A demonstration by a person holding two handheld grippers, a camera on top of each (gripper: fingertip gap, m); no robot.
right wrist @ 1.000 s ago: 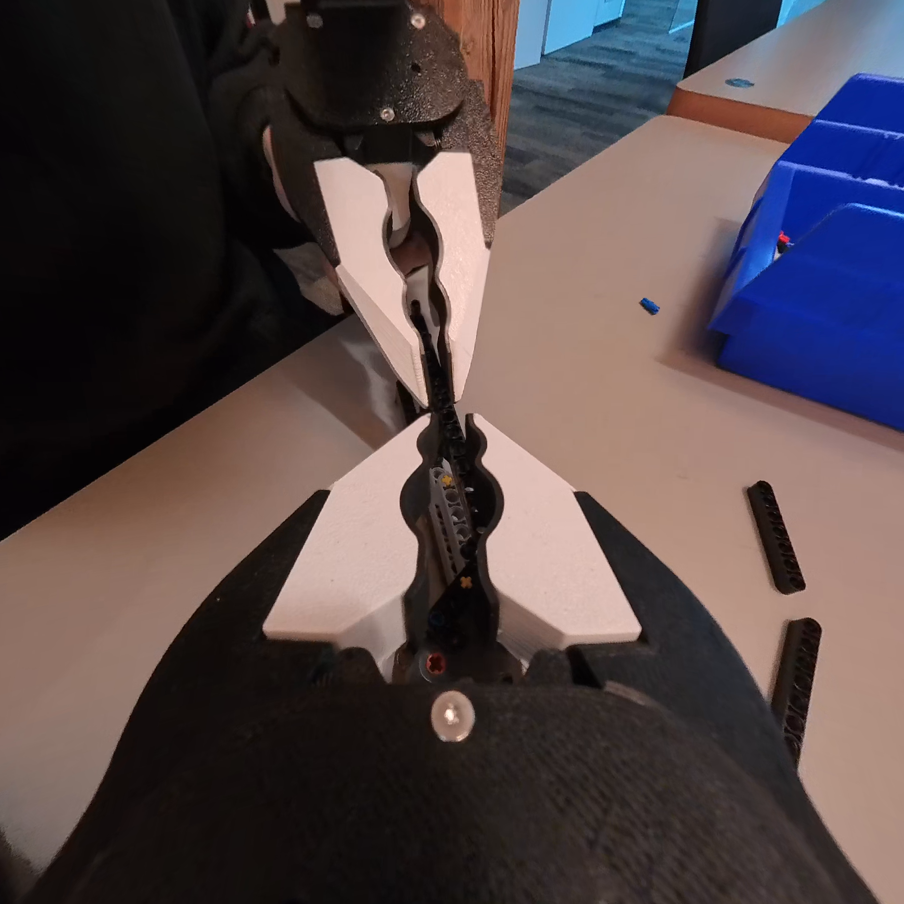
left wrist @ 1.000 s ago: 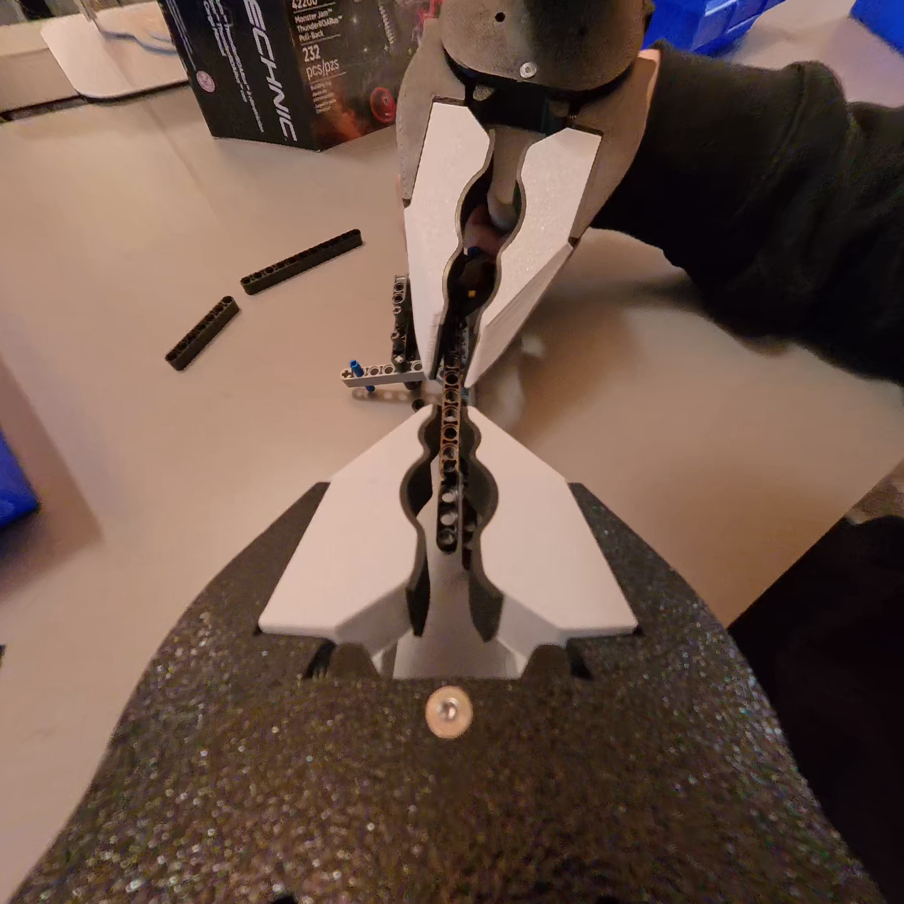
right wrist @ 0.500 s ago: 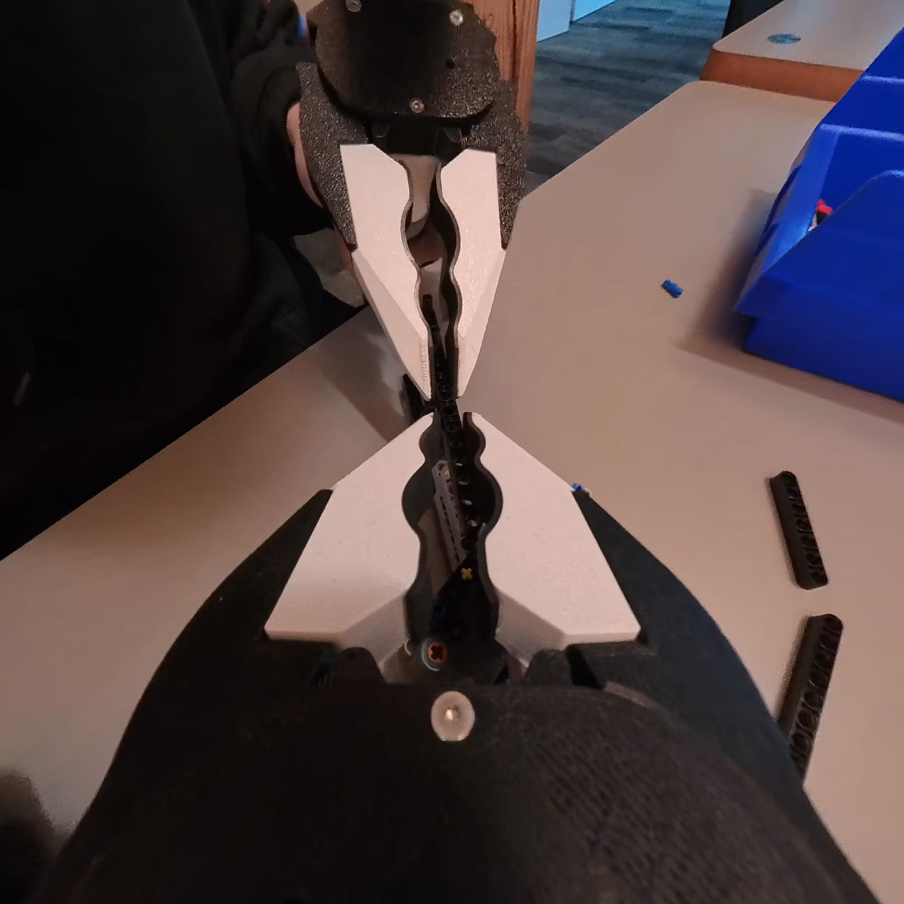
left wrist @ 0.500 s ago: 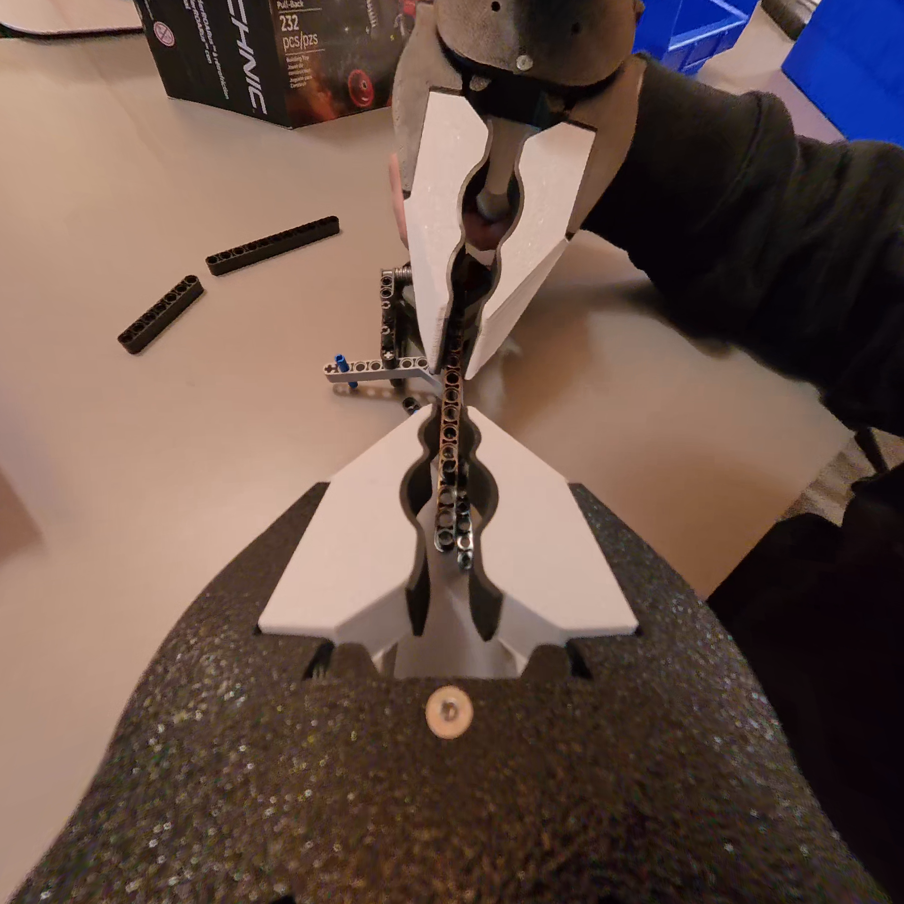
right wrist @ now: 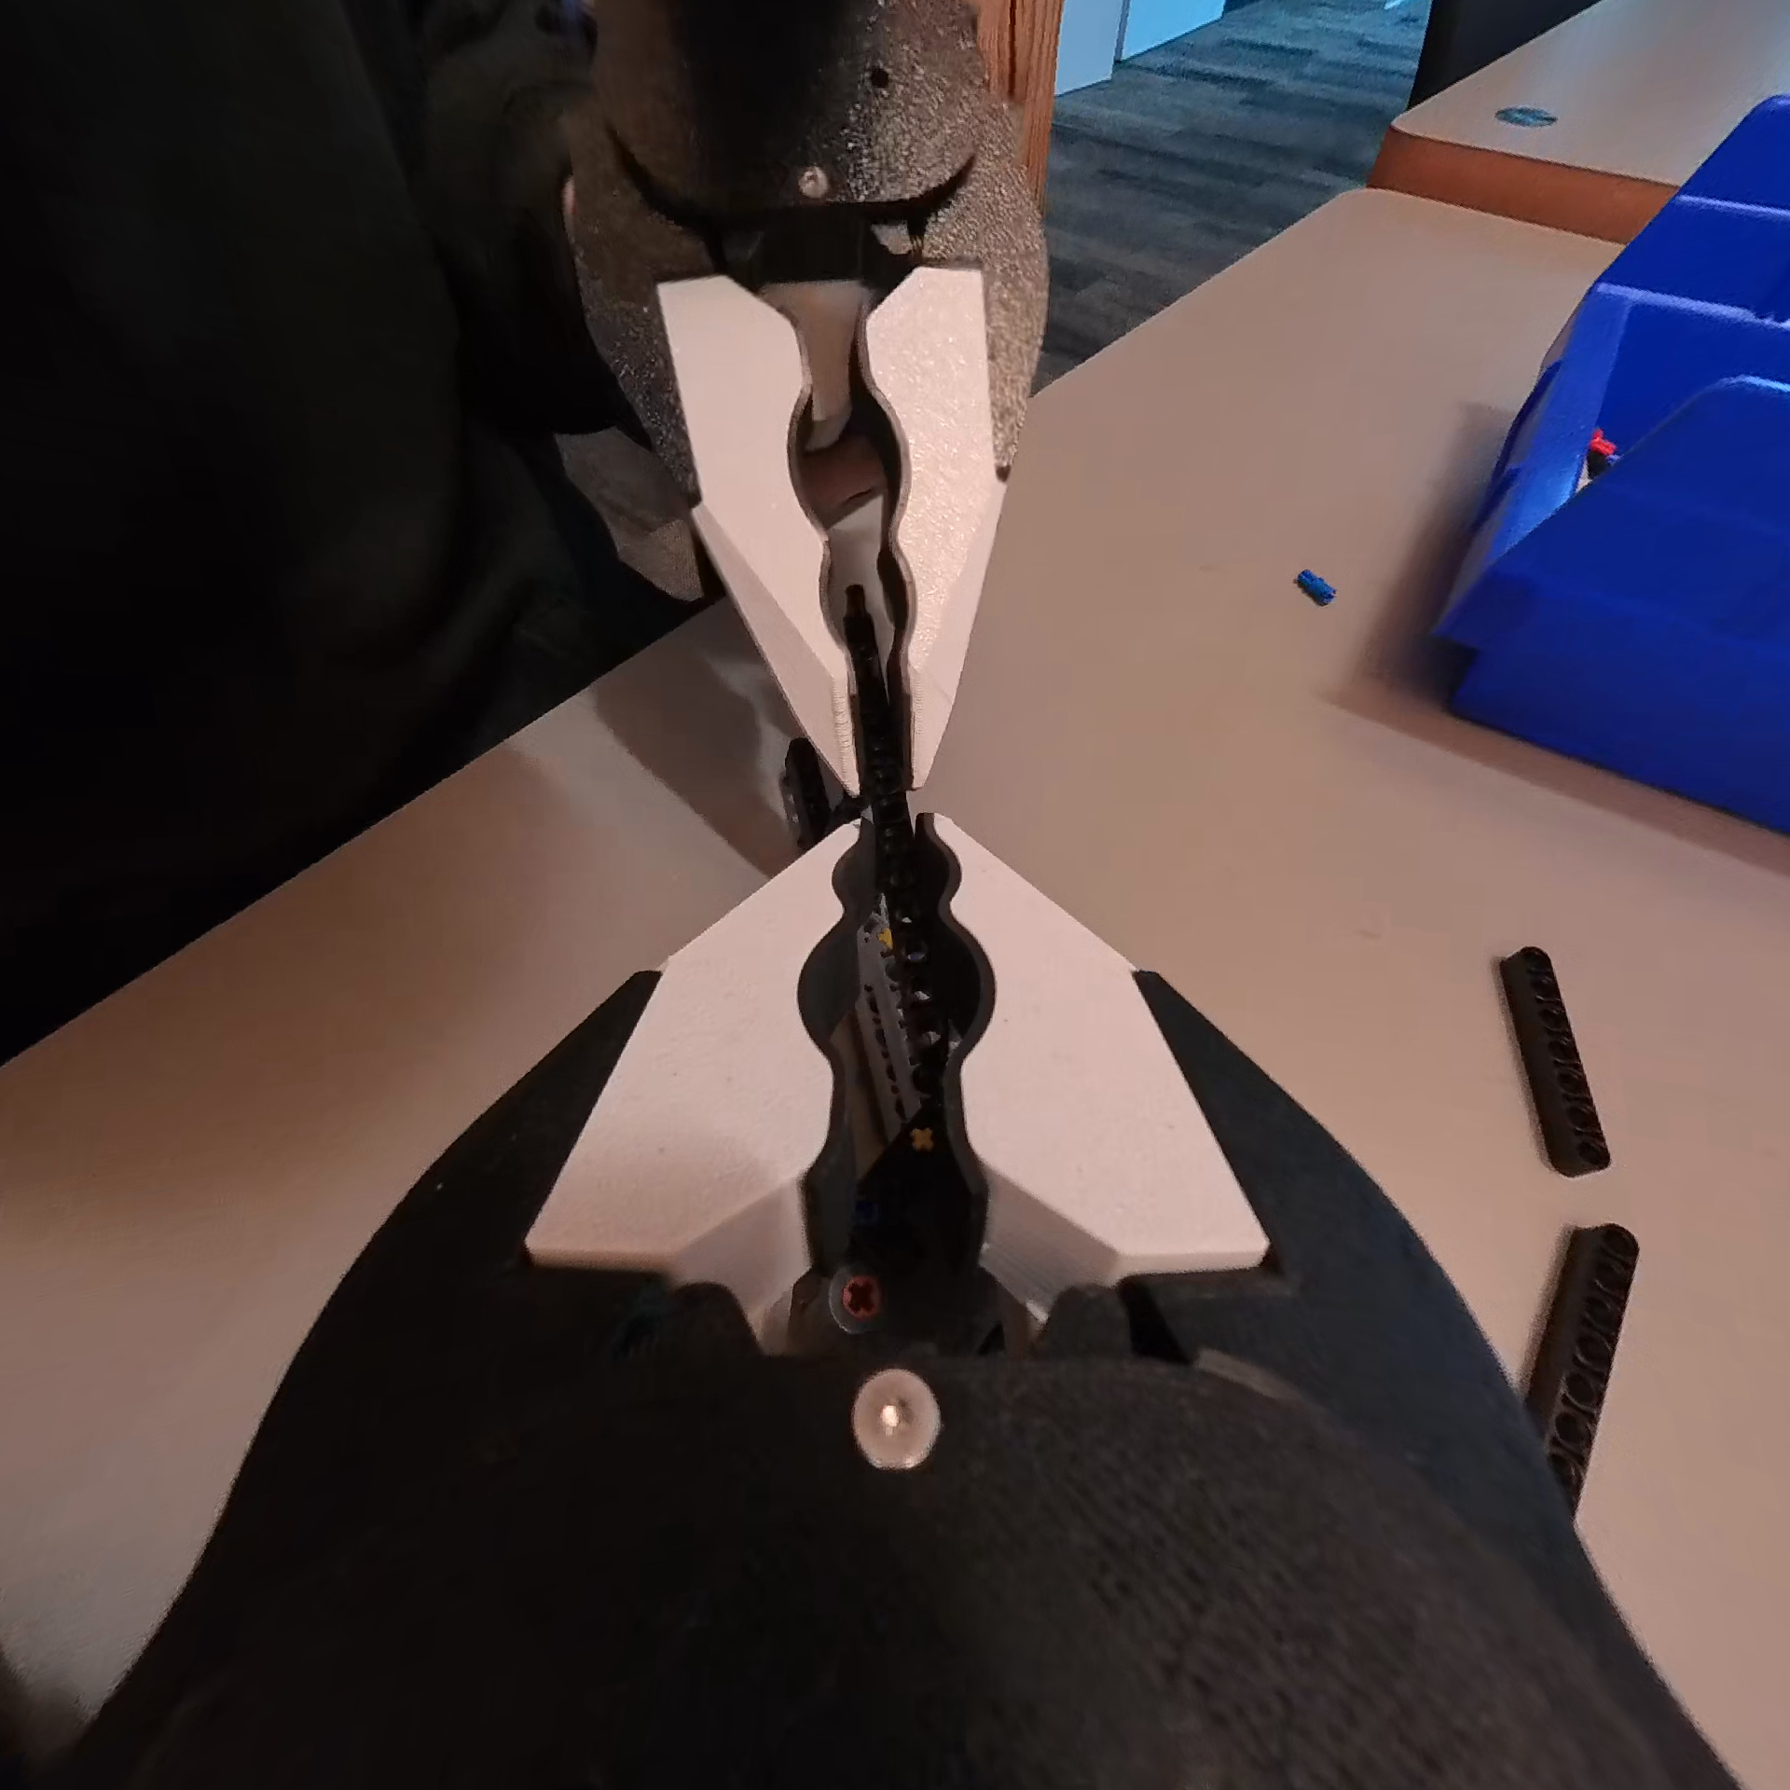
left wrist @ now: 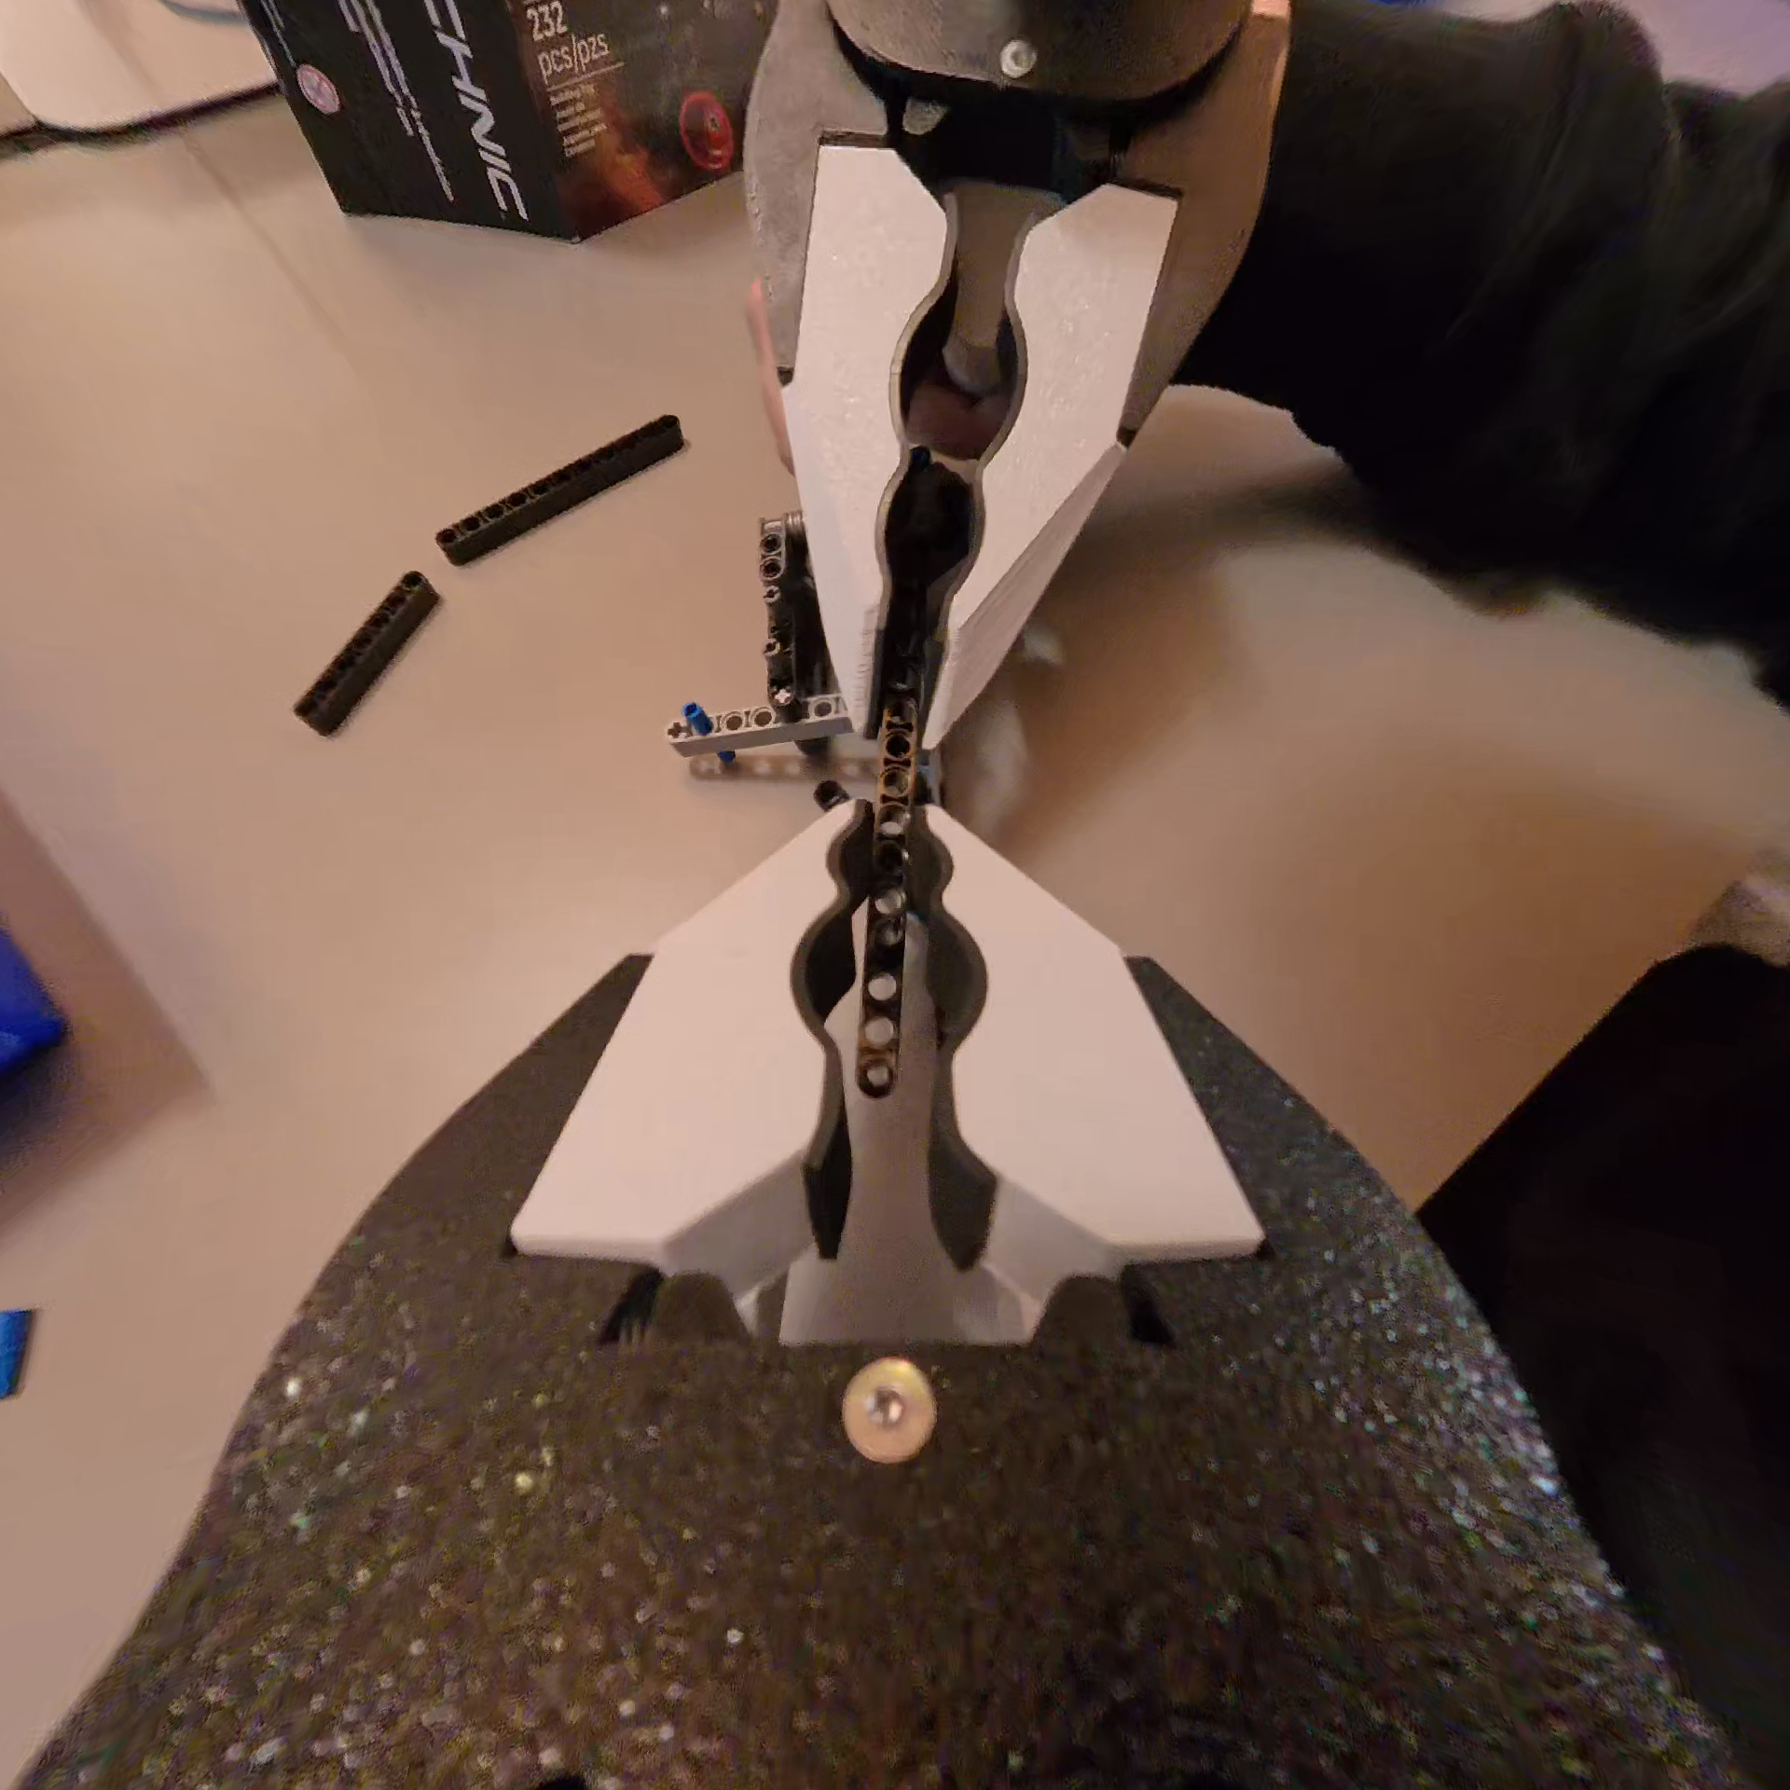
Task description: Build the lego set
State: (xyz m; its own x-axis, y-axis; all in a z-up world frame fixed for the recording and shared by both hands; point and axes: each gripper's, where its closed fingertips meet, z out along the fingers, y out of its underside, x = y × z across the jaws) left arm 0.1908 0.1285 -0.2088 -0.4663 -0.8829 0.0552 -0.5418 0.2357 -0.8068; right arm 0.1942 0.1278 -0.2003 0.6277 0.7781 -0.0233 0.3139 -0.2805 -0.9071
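Spare black beams (left wrist: pixel 560 489) lie far left on the table (left wrist: pixel 291 872), parked clear of the work. Centre: left gripper (left wrist: pixel 886 823) and right gripper (left wrist: pixel 901 717) meet tip to tip, both jaws clamped on the lego assembly (left wrist: pixel 886 930), near-closed. Likely bracing both ends to press the long beam home.

Blue bins (right wrist: pixel 1637 465) — beige table (left wrist: pixel 291 339); carpet (right wrist: pixel 1211 126)

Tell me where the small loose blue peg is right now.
In the right wrist view, the blue peg lies alone on the table, right of the gripper fingers and just left of the blue bins.
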